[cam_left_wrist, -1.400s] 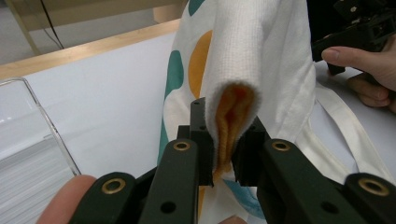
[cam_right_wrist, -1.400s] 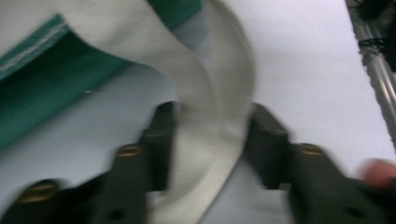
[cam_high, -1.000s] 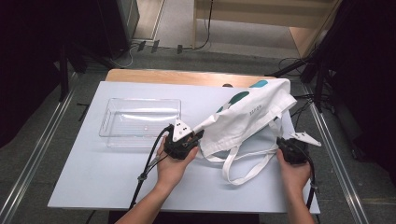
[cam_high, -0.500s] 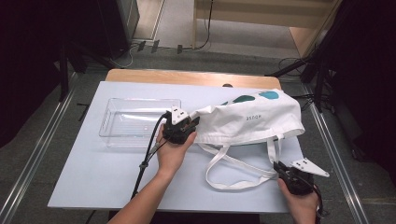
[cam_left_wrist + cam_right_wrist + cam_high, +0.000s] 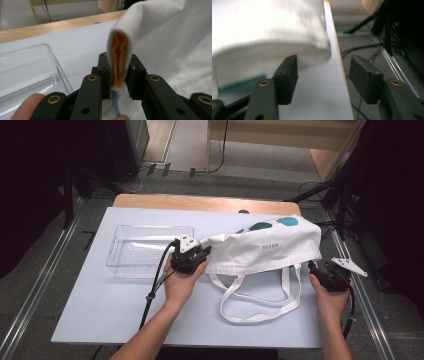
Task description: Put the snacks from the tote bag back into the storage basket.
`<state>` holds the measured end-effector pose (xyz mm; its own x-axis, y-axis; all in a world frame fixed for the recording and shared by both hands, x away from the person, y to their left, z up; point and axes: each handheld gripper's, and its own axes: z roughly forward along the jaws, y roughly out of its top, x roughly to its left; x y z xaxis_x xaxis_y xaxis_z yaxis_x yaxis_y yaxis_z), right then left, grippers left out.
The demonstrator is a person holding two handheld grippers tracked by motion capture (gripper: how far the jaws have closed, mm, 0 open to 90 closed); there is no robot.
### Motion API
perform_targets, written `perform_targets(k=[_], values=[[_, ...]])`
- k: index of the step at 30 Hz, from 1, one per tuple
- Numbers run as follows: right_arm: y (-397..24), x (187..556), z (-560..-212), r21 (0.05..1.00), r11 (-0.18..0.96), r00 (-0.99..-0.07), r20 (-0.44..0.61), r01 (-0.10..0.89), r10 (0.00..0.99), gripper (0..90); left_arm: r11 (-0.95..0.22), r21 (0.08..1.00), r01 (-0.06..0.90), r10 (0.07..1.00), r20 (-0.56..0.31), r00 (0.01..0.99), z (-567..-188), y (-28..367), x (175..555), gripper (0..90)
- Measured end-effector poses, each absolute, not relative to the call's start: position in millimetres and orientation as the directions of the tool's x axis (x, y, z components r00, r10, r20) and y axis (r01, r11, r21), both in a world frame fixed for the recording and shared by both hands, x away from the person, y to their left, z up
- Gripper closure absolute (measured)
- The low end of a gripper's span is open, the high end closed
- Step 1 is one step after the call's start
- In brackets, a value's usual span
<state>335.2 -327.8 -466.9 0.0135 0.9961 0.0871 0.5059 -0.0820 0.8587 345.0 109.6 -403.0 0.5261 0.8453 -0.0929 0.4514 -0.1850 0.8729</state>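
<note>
Fingers of left gripper (image 5: 119, 82) pinch tote bag (image 5: 270, 247), right gripper (image 5: 323, 77) spread; tray (image 5: 150, 251) seemingly empty.

We read place as lab or recording studio, not home. Evidence: white work table (image 5: 100, 320) stands alone on grey carpeted floor (image 5: 45, 270); metal rails (image 5: 30, 310) run along both table sides; black curtains or dark panels (image 5: 30, 180) screen left and right; cables (image 5: 220, 150) trail across floor behind table; black stand legs (image 5: 320, 195) rest at right. We note pale wooden furniture (image 5: 280, 135) at far end. We see no domestic fittings around table.
</note>
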Motion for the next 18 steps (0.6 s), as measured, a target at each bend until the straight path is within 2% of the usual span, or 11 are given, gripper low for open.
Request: perform_targets(k=[1, 2, 3, 4, 6, 7, 12, 18], values=[[-327.8, 335.2, -466.9, 0.859, -0.082, 0.013, 0.087, 0.506, 0.996, 43.6, -0.185, 0.873, 0.451, 0.845, -0.093, 0.526, -403.0, 109.6, 345.0, 78.0], [-327.9, 337.7, -467.6, 0.871, -0.093, 0.01, 0.1, 0.482, 0.995, 48.6, -0.179, 0.871, 0.457, 0.847, -0.1, 0.522, -403.4, 110.3, 345.9, 78.0], [-328.5, 339.2, -468.2, 0.879, -0.106, 0.003, 0.119, 0.465, 0.993, 56.7, -0.174, 0.869, 0.464, 0.846, -0.11, 0.522, -403.6, 111.1, 347.0, 77.9], [-329.0, 338.8, -468.8, 0.885, -0.119, -0.002, 0.134, 0.451, 0.991, 68.8, -0.173, 0.869, 0.464, 0.844, -0.111, 0.524, -403.7, 111.1, 347.4, 78.5], [-328.1, 335.4, -468.6, 0.892, -0.121, -0.007, 0.137, 0.435, 0.99, 81.7, -0.177, 0.868, 0.464, 0.843, -0.11, 0.526, -403.9, 110.9, 347.8, 79.9], [-327.3, 332.9, -467.7, 0.899, -0.109, -0.005, 0.123, 0.424, 0.992, 85.1, -0.174, 0.868, 0.465, 0.843, -0.113, 0.526, -404.0, 111.0, 348.0, 80.8], [-324.0, 301.1, -458.9, 0.939, -0.102, -0.056, 0.127, 0.33, 0.99, 89.3, -0.179, 0.866, 0.466, 0.836, -0.116, 0.536, -401.3, 110.6, 349.3, 83.3], [-313.4, 272.5, -451.2, 0.953, -0.04, -0.103, 0.075, 0.302, 0.992, 89.5, -0.141, 0.865, 0.482, 0.852, -0.142, 0.503, -398.7, 115.2, 356.3, 81.6]])
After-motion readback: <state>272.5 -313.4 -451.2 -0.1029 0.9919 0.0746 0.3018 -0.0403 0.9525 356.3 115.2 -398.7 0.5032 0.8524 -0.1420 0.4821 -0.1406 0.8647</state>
